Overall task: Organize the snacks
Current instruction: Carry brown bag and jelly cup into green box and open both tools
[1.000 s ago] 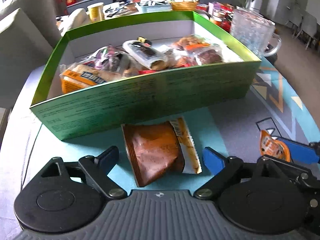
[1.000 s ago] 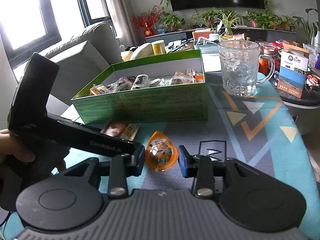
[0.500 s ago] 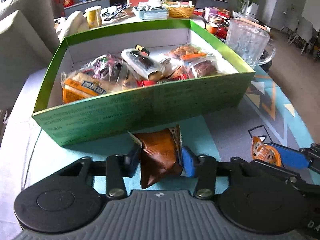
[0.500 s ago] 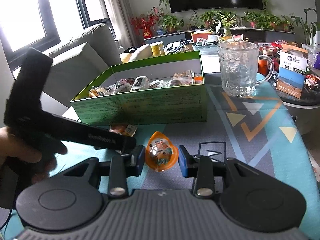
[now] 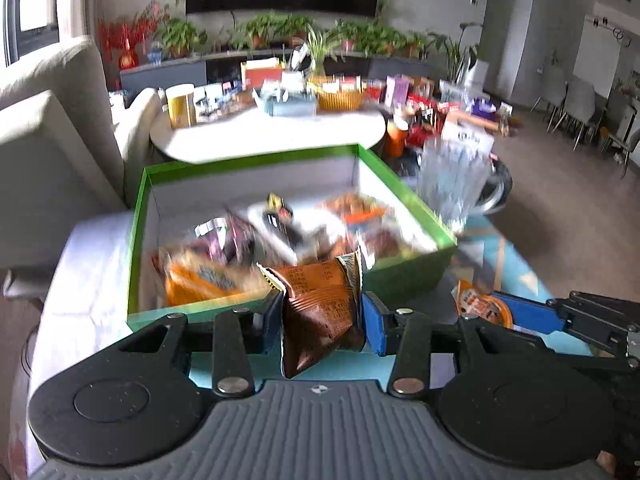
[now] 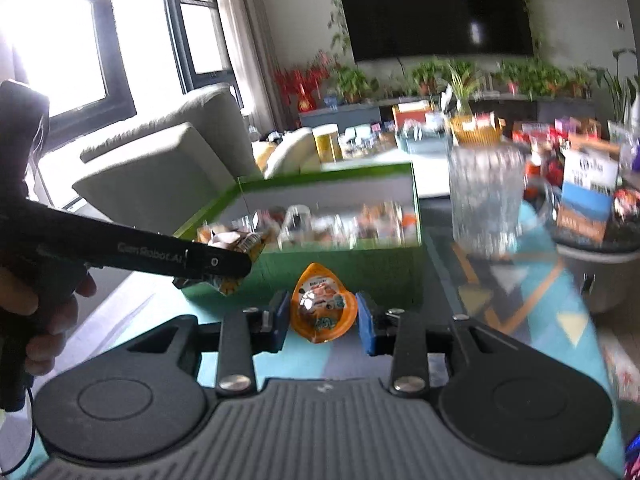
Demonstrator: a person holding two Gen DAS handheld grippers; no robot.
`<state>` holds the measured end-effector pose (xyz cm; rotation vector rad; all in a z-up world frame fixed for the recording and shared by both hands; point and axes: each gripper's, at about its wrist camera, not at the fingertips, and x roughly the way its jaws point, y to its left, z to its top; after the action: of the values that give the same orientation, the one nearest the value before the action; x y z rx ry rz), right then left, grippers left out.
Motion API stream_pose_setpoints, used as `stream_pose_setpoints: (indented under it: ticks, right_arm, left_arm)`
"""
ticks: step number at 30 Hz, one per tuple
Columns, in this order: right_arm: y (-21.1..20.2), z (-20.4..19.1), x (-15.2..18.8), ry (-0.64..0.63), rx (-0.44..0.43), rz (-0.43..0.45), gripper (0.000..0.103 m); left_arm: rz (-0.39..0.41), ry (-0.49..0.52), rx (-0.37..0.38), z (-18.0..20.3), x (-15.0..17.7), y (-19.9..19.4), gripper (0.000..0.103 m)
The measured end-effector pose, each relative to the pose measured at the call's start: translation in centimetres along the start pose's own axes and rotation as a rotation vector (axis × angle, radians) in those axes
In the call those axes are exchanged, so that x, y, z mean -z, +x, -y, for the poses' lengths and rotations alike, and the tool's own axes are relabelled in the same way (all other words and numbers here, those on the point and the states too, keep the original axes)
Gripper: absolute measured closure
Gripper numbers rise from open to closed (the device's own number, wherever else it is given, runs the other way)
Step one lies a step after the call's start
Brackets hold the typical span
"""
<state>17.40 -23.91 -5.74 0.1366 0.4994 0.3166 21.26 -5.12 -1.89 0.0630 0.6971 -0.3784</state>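
Note:
My left gripper (image 5: 322, 316) is shut on a brown snack packet (image 5: 320, 312) and holds it up off the table, just in front of the green box (image 5: 404, 280). The box holds several wrapped snacks (image 5: 280, 232). In the right wrist view, my right gripper (image 6: 322, 320) is shut on an orange jelly cup (image 6: 322, 308), lifted before the green box (image 6: 360, 276). The left gripper (image 6: 224, 268) with its packet shows there at the left, held by a hand (image 6: 44, 316). The jelly cup (image 5: 480, 306) also appears at the right of the left wrist view.
A glass mug (image 6: 486, 200) stands right of the box on the patterned tablecloth (image 6: 560, 320). A grey sofa (image 5: 48, 160) lies to the left. A white round table (image 5: 272, 132) crowded with goods sits behind the box, and a small blue-and-white carton (image 6: 588, 196) stands at the right.
The left gripper closed on the brown packet that lay on the table and lifted it toward the box. The right gripper, still gripping the jelly cup, rose a little.

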Motion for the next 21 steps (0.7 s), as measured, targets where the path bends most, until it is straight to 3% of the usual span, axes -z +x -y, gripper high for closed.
stream_pose_setpoints:
  ticks: [9, 21]
  right_arm:
    - [4.8, -0.6, -7.4, -0.004, -0.015, 0.09, 0.066]
    - [11.2, 0.8, -8.7, 0.076, 0.027, 0.034, 0.066]
  left_arm:
    - [0.087, 0.016, -0.081, -1.8, -5.2, 0.5, 0.063]
    - [0.064, 0.004, -0.12, -4.9, -7.9, 5.9, 0.061]
